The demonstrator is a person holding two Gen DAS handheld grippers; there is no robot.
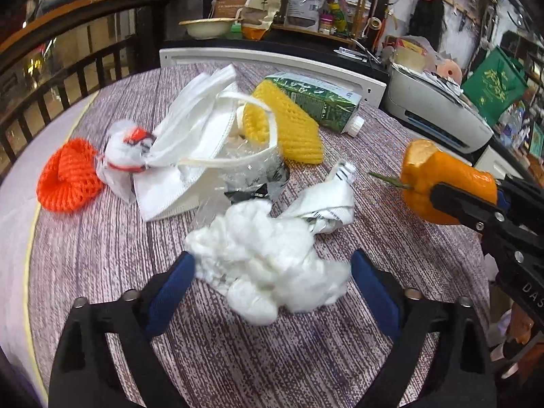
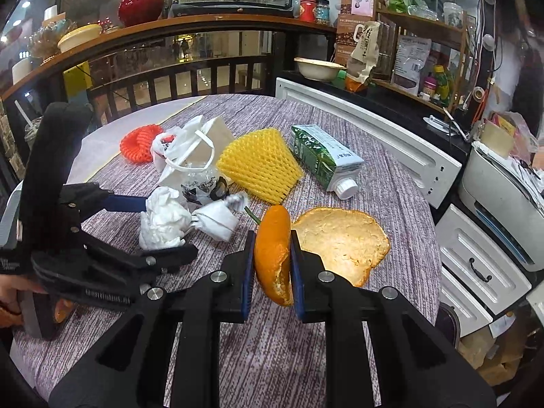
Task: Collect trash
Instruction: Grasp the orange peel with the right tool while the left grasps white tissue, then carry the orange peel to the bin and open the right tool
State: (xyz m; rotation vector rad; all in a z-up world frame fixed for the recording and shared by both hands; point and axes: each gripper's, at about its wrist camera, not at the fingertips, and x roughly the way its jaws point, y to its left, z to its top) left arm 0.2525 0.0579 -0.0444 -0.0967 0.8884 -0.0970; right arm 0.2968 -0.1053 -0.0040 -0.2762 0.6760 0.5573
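My left gripper [image 1: 272,272] is open, its blue pads on either side of a crumpled white tissue [image 1: 268,265] on the round table [image 1: 102,255]; it also shows in the right wrist view [image 2: 163,222]. My right gripper [image 2: 272,255] is shut on a piece of orange peel [image 2: 272,251], held above the table; it shows in the left wrist view [image 1: 442,183]. A second flat peel [image 2: 343,241] lies on the table. A white bag [image 1: 190,142], crumpled wrapper [image 1: 326,204], yellow foam net [image 1: 289,125], orange foam net [image 1: 68,180] and green carton [image 1: 319,102] lie beyond.
A white panel [image 1: 272,61] stands at the table's far edge, with a shelf of packets and a bowl [image 1: 207,27] behind. A printer [image 1: 438,108] and white drawers [image 2: 476,265] stand to the right. A dark railing [image 2: 170,74] runs behind the table.
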